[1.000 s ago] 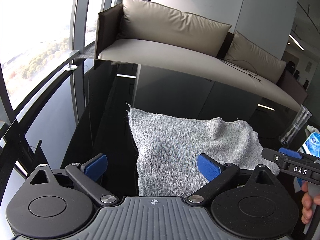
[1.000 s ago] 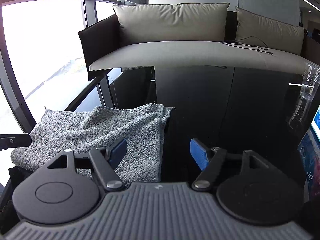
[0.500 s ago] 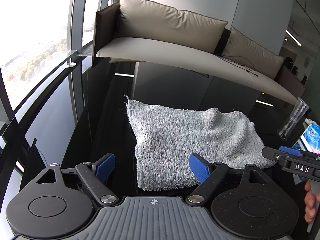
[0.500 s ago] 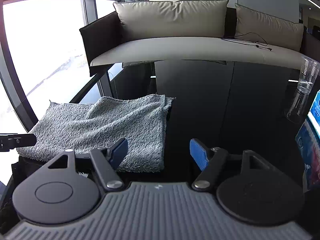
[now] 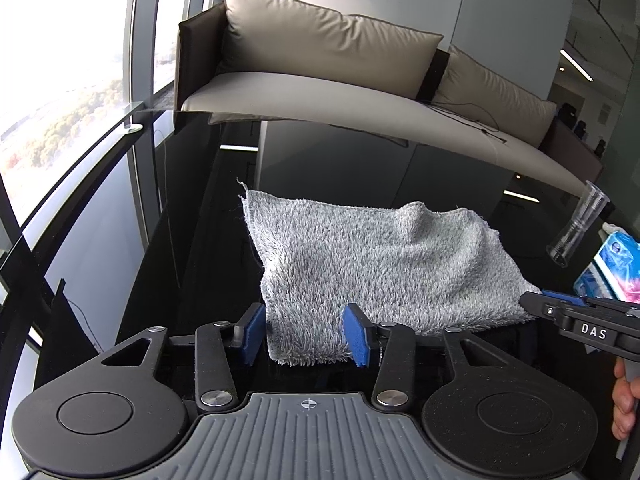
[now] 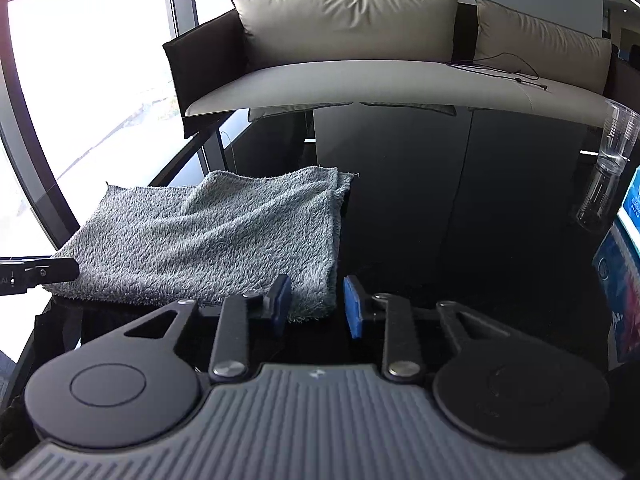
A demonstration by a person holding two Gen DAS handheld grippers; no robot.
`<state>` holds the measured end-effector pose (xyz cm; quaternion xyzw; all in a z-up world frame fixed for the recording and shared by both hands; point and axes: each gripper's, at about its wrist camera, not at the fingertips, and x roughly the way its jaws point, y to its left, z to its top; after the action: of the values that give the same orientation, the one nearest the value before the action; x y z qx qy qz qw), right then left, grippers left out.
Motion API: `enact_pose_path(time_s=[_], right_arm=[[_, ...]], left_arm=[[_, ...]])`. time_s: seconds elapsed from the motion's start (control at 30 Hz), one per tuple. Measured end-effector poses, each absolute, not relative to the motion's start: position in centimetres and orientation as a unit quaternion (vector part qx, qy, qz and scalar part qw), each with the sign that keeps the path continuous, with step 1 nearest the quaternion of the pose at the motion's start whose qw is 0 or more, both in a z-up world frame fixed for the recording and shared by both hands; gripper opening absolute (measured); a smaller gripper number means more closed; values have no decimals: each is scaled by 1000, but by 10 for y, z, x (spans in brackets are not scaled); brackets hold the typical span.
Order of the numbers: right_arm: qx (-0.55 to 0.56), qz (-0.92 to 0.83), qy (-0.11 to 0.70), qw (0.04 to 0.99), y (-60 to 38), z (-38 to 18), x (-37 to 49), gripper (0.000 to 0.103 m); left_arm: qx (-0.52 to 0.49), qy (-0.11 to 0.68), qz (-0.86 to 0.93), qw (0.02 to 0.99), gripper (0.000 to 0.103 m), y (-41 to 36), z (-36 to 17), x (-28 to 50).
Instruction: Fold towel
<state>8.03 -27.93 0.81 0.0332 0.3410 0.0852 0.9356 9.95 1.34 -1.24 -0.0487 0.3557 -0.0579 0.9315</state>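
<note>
A grey fluffy towel [image 5: 380,264] lies folded on the glossy black table [image 5: 192,264]; it also shows in the right wrist view [image 6: 208,240]. My left gripper [image 5: 306,334] is partly open, its blue pads on either side of the towel's near left corner without pinching it. My right gripper [image 6: 316,306] is partly open around the towel's near right corner, a gap left at the right pad. The right gripper's tip also shows at the right of the left wrist view [image 5: 580,320].
A beige sofa [image 6: 360,60] stands beyond the table. Clear plastic cups [image 6: 608,168] and a blue tissue pack [image 5: 616,272] sit at the table's right side. Windows and a railing [image 5: 80,160] run along the left. The table's near edge is close below the grippers.
Both grippers have narrowed from wide open and moved onto the towel's near corners. The towel has not visibly moved.
</note>
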Motion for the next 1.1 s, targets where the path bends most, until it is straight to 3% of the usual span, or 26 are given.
enact_pose_path(time_s=[0.2,0.4,0.73,0.9,0.97,1.0,1.03,1.1], right_arm=[[31,92,343,934,-279,8,75,10],[29,89,347,933,-277,11,68,7],[40,89,331,939,-282,23,56,8],[43,98,320,941,-283,29,59,10],[42,98,317,942,-282,30,58,10],[42,98,316,943,-281,31,57,13],[43,97,316,943,-281,31,57,16],[44,95,317,942,-282,30,57,27]], left_arm=[[-41,355,-55,932,14,13,-13,97],[-39,357,-53,932,8,14,-12,94],[-39,358,-53,931,7,21,-5,89],[-38,356,-53,932,14,23,-2,89],[-40,358,-56,931,24,25,-1,88],[-42,358,-58,931,28,26,-1,87],[-43,359,-60,931,38,26,-1,86],[-46,361,-59,930,41,26,-2,85]])
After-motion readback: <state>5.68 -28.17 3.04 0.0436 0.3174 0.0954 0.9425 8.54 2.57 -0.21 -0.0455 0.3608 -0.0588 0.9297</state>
